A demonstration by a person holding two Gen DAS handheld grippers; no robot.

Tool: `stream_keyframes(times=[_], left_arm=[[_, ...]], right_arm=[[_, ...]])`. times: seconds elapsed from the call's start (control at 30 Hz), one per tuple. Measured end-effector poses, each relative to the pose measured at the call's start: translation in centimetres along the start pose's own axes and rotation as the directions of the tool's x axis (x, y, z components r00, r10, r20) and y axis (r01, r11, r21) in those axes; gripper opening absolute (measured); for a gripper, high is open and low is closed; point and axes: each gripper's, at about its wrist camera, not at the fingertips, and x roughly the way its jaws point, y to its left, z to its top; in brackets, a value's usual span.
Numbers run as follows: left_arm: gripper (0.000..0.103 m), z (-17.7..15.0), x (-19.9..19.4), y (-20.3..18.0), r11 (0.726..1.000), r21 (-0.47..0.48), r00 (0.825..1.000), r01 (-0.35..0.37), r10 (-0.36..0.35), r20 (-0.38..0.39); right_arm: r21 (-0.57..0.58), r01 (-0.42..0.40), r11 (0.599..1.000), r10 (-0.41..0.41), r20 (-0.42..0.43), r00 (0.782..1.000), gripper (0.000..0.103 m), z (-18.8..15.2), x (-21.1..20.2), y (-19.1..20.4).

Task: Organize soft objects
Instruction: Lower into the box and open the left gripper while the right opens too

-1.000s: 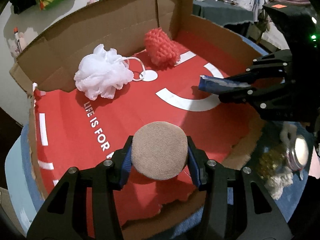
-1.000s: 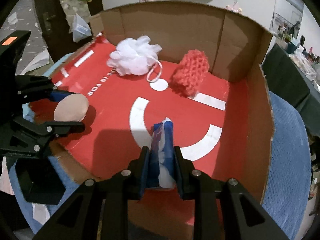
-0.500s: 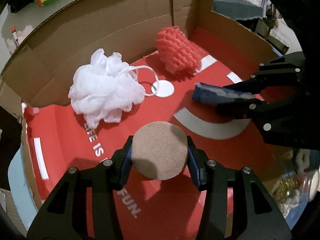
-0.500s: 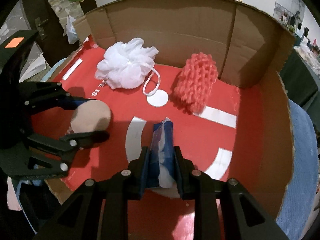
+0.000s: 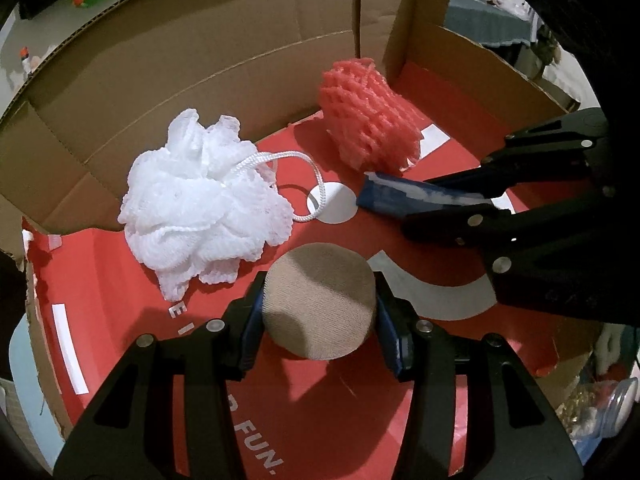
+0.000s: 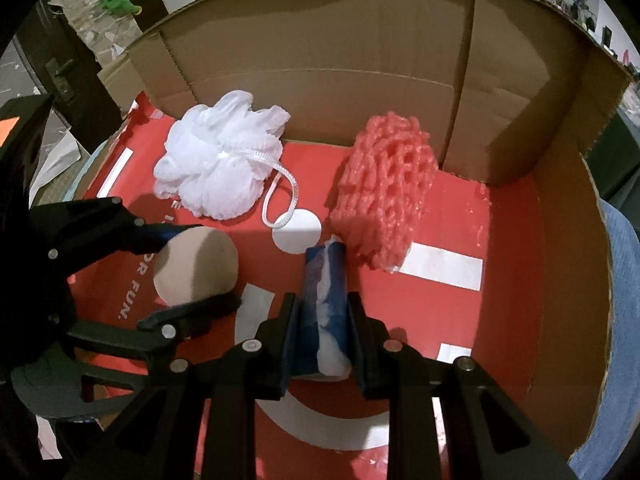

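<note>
Change since earlier frame: both tools have advanced deeper into the box; the white pouf and the coral sponge sit lower and larger in each view, and the printed word "FUN." now lies below the left tool.
Left tool [image 5: 319, 307]: lower centre of the left wrist view; clenched on the tan round pad [image 5: 320, 300], with one blue-lined finger pressed against each side of its rim. In the right wrist view it shows at middle left [image 6: 188, 270], the pad [image 6: 196, 270] held above the red floor.
Right tool [image 6: 323, 316]: lower centre of the right wrist view; clenched on the blue and white pack [image 6: 326, 312], which stands on edge between the fingers. In the left wrist view it enters from the right edge [image 5: 448, 202], with the pack [image 5: 404, 198] pointing toward frame centre.
Cardboard box [image 6: 312, 48]: brown walls fill the upper half of both views; the floor is red with white markings.
White mesh pouf [image 5: 204, 204]: middle left, resting on the floor just beyond the pad; its cord loop lies on a white disc.
Coral net sponge [image 6: 384, 196]: right of centre, resting on the floor near the far wall, just beyond the tip of the pack.
</note>
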Motion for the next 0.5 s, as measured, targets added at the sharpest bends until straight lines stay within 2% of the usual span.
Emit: stream_keyframes(times=[0.23, 0.37, 0.47, 0.5], left_arm=[[0.051, -0.25, -0.02, 0.33, 1.000, -0.001, 1.000, -0.003, 0.003, 0.016], [0.063, -0.40, -0.06, 0.37, 1.000, 0.000, 1.000, -0.005, 0.005, 0.022], [0.065, -0.40, -0.24, 0.23, 1.000, 0.008, 0.999, -0.019, 0.018, 0.028], [0.065, -0.18, -0.30, -0.03, 1.000, 0.011, 0.999, -0.020, 0.020, 0.033]], right_arm=[[-0.003, 0.018, 1.000, -0.018, -0.016, 1.000, 0.027, 0.41, 0.40, -0.26], [-0.001, 0.021, 1.000, -0.021, -0.019, 1.000, 0.028, 0.70, 0.66, -0.50], [0.000, 0.026, 1.000, -0.026, -0.022, 0.999, 0.045, 1.02, 1.00, 0.07], [-0.002, 0.029, 1.000, -0.029, -0.022, 0.999, 0.047, 1.01, 0.97, -0.08]])
